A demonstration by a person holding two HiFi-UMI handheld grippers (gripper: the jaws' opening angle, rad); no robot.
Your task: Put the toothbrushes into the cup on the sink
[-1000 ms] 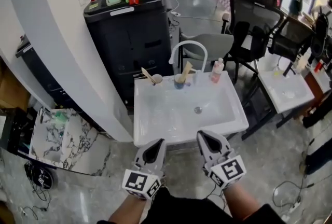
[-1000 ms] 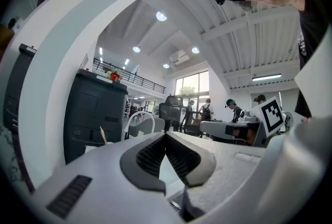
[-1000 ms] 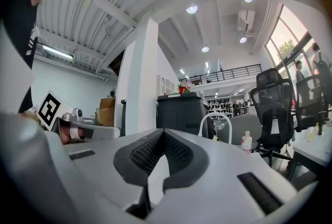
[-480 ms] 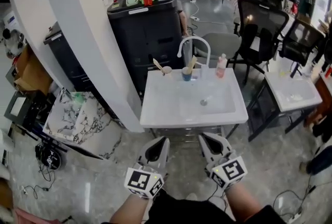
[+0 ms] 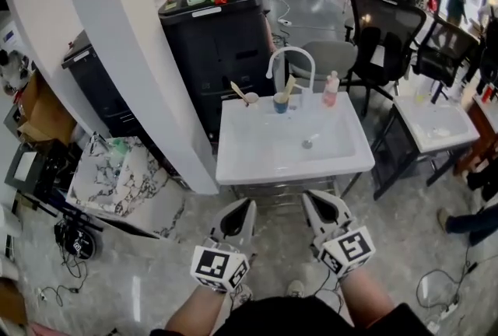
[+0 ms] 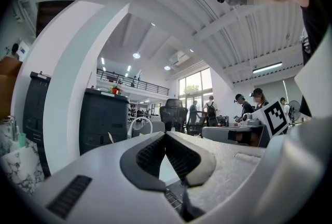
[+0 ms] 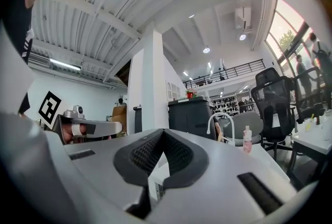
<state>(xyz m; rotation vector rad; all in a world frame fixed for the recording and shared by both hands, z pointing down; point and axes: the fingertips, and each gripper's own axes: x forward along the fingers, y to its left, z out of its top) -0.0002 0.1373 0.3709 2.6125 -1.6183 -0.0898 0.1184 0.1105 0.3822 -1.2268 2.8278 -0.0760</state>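
Observation:
The white sink [image 5: 257,159] stands ahead of me on the grey floor. At its back rim a blue cup [image 5: 281,103] holds a wooden toothbrush [image 5: 289,85]. Left of it, a second toothbrush [image 5: 238,91] leans in a small white cup [image 5: 250,99]. My left gripper [image 5: 247,205] and right gripper [image 5: 310,197] hover side by side short of the sink's front edge, both pointing level at it. Each is shut and empty: the left gripper [image 6: 166,135] and the right gripper [image 7: 164,133] show their pads pressed together with nothing between.
A white faucet [image 5: 290,56] and a pink bottle [image 5: 331,89] stand at the sink's back. Behind are a black cabinet [image 5: 218,43] and office chairs [image 5: 385,23]. A white pillar [image 5: 117,62] and marble slab [image 5: 109,179] lie left, a second sink [image 5: 436,124] right.
Both grippers have drawn back from the sink's front edge, still shut. The sink now sits farther off with floor showing between it and the jaws.

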